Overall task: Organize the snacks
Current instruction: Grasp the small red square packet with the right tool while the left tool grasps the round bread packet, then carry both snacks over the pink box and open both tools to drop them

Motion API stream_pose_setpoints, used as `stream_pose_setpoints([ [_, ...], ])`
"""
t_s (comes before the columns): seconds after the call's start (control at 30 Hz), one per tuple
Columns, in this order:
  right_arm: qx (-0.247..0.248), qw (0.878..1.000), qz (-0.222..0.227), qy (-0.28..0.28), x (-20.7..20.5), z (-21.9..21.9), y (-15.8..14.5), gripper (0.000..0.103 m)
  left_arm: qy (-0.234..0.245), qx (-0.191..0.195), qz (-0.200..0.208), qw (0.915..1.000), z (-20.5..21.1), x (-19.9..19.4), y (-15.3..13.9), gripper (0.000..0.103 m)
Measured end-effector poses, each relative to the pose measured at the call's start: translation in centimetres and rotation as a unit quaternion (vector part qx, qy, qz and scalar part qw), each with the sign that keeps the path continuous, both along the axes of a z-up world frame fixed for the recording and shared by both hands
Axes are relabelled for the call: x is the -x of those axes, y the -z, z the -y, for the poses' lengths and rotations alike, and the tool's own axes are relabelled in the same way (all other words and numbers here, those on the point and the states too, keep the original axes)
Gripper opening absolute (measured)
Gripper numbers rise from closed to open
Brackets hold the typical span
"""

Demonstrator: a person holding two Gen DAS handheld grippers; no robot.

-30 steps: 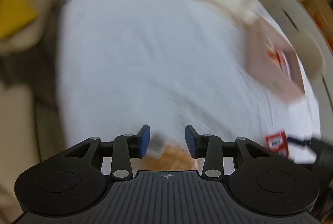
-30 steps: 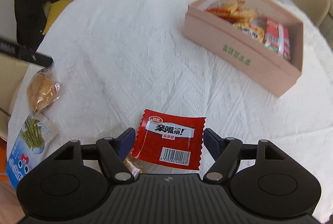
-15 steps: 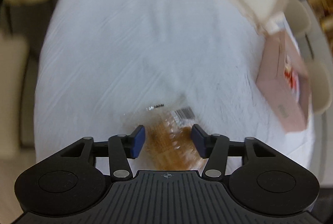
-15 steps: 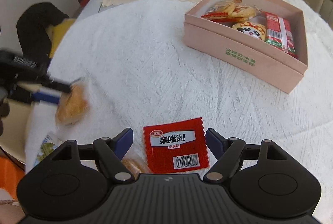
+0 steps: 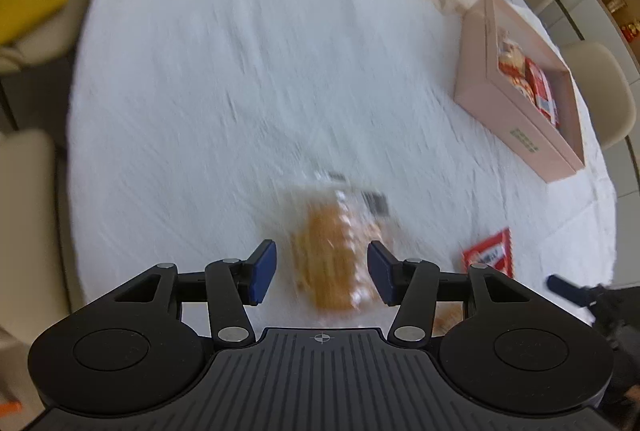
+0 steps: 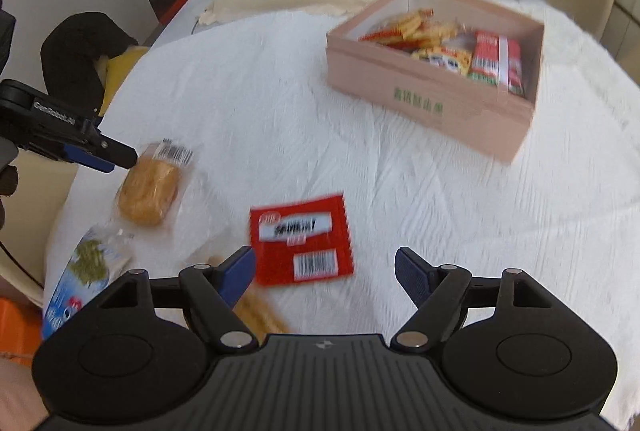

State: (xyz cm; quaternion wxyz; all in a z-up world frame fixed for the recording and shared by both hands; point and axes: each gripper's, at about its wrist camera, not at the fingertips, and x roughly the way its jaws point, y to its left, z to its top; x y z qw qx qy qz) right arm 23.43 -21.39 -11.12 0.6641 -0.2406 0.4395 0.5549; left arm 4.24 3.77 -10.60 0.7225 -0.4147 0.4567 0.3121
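Left tool (image 5: 322, 273), jaws just narrowing yet apart, straddles the bread packet (image 5: 334, 251) lying on the table (image 5: 240, 71); right tool (image 6: 324, 271) spread above the red sachet (image 6: 302, 237).

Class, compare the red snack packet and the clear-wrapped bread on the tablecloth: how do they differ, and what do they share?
The red snack packet is flat and opaque; the clear-wrapped bread is plump, and its wrapper shows the golden bun inside.
The red snack packet lies just ahead of the right gripper; the clear-wrapped bread lies by the left gripper, between its fingers.
Both lie on the white tablecloth, outside the pink box, and carry barcodes.
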Motion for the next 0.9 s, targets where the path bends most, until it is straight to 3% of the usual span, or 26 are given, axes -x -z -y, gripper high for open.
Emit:
stream_pose_setpoints([
  [0.07,0.02,1.0,-0.011,-0.005,1.2,-0.2,0.9,0.077,0.0,0.015,-0.001,0.9999,0.2,-0.9,0.8,0.056],
  [0.17,0.031,0.997,-0.043,-0.051,4.1,-0.3,1.9,0.077,0.014,0.0,-0.011,0.9998,0.6,-3.0,1.7,0.062],
  [0.3,0.02,0.995,0.03,-0.09,6.9,-0.4,0.9,0.077,0.049,-0.033,-0.01,0.9982,1.5,-4.3,1.8,0.062],
  [0.4,-0.014,0.995,0.064,-0.072,6.1,-0.2,-0.9,0.077,0.05,-0.039,0.006,0.998,1.9,-3.9,1.7,0.054],
  [0.43,-0.022,0.996,0.067,-0.061,5.4,-0.3,-1.3,0.077,0.048,-0.037,0.013,0.9981,2.1,-3.5,1.6,0.05],
  [0.47,-0.026,0.996,0.069,-0.049,4.5,-0.8,-1.5,0.078,0.047,-0.036,0.02,0.9981,2.3,-3.2,1.4,0.038],
  [0.53,-0.02,0.997,0.065,-0.029,3.1,-1.6,-1.0,0.079,0.047,-0.04,0.028,0.9977,3.0,-2.5,0.8,0.034],
  [0.77,0.043,0.999,0.016,-0.005,0.9,-5.2,3.6,0.079,0.06,-0.051,0.027,0.9965,4.6,-1.9,-0.5,0.031],
  [0.9,0.045,0.998,0.031,-0.013,1.4,-5.8,4.1,0.08,0.065,-0.054,0.029,0.996,4.8,-1.8,-0.7,0.028],
])
